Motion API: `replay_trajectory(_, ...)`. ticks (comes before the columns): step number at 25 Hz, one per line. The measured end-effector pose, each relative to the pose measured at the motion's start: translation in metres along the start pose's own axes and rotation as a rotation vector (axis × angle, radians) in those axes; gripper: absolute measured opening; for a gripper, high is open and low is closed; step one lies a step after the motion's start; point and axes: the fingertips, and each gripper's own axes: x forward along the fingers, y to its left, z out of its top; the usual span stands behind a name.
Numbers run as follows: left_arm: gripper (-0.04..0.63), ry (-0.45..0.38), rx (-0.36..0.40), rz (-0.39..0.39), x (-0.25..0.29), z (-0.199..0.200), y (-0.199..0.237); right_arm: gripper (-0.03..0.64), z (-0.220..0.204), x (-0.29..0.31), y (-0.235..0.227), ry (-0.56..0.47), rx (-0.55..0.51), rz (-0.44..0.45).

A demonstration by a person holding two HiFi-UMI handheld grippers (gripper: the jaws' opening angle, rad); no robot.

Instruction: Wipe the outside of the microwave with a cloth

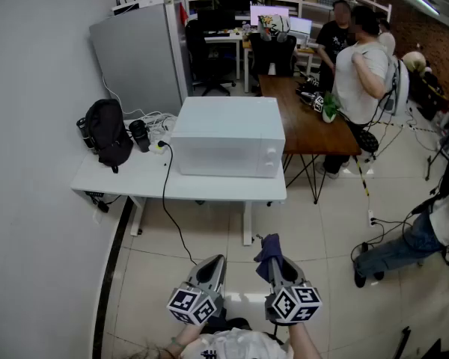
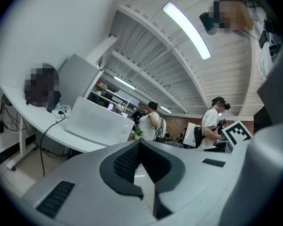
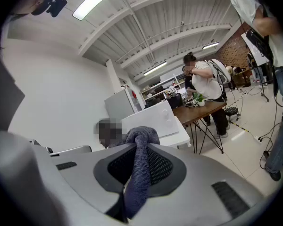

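The white microwave [image 1: 228,137] stands on a white table [image 1: 127,179], some way ahead of both grippers. It also shows in the left gripper view as the microwave [image 2: 96,121] and in the right gripper view as the microwave [image 3: 153,119]. My right gripper [image 1: 274,251] is low in the head view, shut on a dark blue cloth [image 1: 267,253]. The cloth [image 3: 140,166] hangs pinched between the jaws of the right gripper [image 3: 139,147]. My left gripper [image 1: 218,262] is beside it, and the left gripper [image 2: 139,147] is shut with nothing in it.
A black bag [image 1: 108,133], small dark items and a black cable [image 1: 167,200] share the white table. A grey cabinet [image 1: 138,54] stands behind it. A wooden table [image 1: 307,122] with people [image 1: 359,69] lies to the right. Another person [image 1: 426,234] is at the right edge. A wall runs along the left.
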Motion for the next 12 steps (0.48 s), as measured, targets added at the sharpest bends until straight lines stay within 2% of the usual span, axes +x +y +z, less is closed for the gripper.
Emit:
replay_trajectory(4,-0.014,0.008,0.013,-0.056,0.031,0.009,0.026,0.071,0.008,0.035,-0.005,-0.023,0.001,-0.039)
replay_trajectory(7,-0.014,-0.011,0.031,-0.101,0.056,0.033,0.048,0.071,0.027,0.062,-0.014,-0.055,-0.008,-0.091)
replay_trajectory(12,-0.014,-0.036,0.014,-0.149,0.089,0.064,0.075,0.071,0.093,0.098,-0.056,-0.164,-0.077,-0.182)
